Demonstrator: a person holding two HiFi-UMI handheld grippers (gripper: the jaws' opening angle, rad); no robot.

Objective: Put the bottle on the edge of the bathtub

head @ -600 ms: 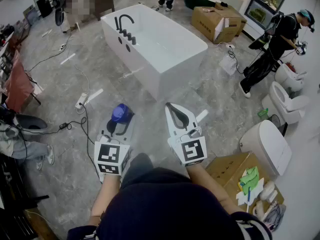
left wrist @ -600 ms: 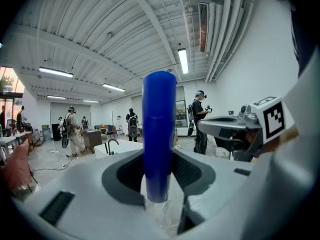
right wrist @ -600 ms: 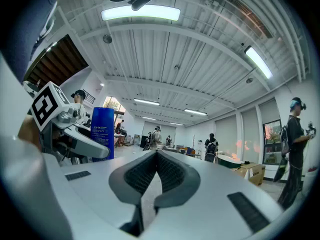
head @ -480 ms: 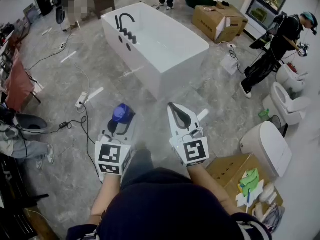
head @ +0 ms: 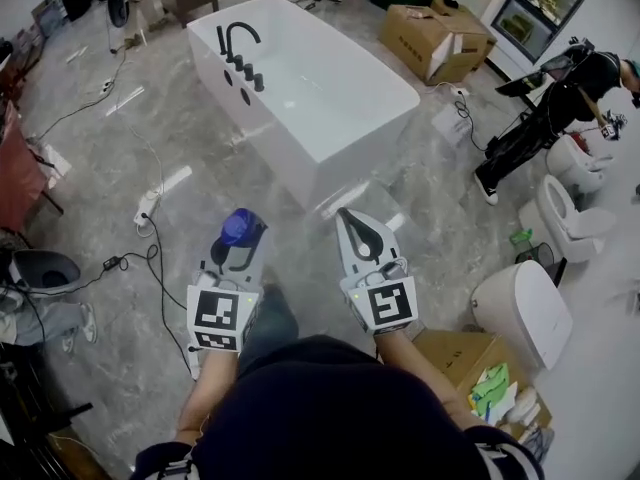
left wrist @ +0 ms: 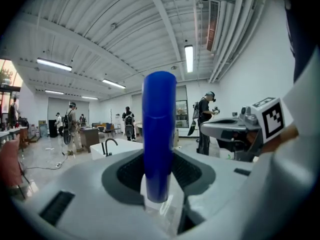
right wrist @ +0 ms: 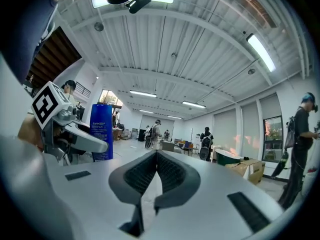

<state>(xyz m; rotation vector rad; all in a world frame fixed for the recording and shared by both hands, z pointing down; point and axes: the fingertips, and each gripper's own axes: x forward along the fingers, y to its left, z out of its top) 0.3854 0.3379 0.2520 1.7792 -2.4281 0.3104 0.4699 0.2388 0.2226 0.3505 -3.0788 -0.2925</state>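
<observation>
At the left, a blue bottle (left wrist: 159, 134) is clamped between the jaws of the left gripper (head: 238, 243) — its cap end is pointed away from the person. Further right, the right gripper (right wrist: 156, 159) is seen empty, jaws closed together. The white bathtub (head: 285, 148) is seen ahead — well apart from the bottle.

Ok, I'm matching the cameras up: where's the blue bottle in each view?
Head view: blue bottle lower left of centre, held in the left gripper.
Left gripper view: bottle dead centre, upright between the jaws.
Right gripper view: bottle at left, upright.
Shared landmark: white bathtub, visible in head and left gripper views only.
</observation>
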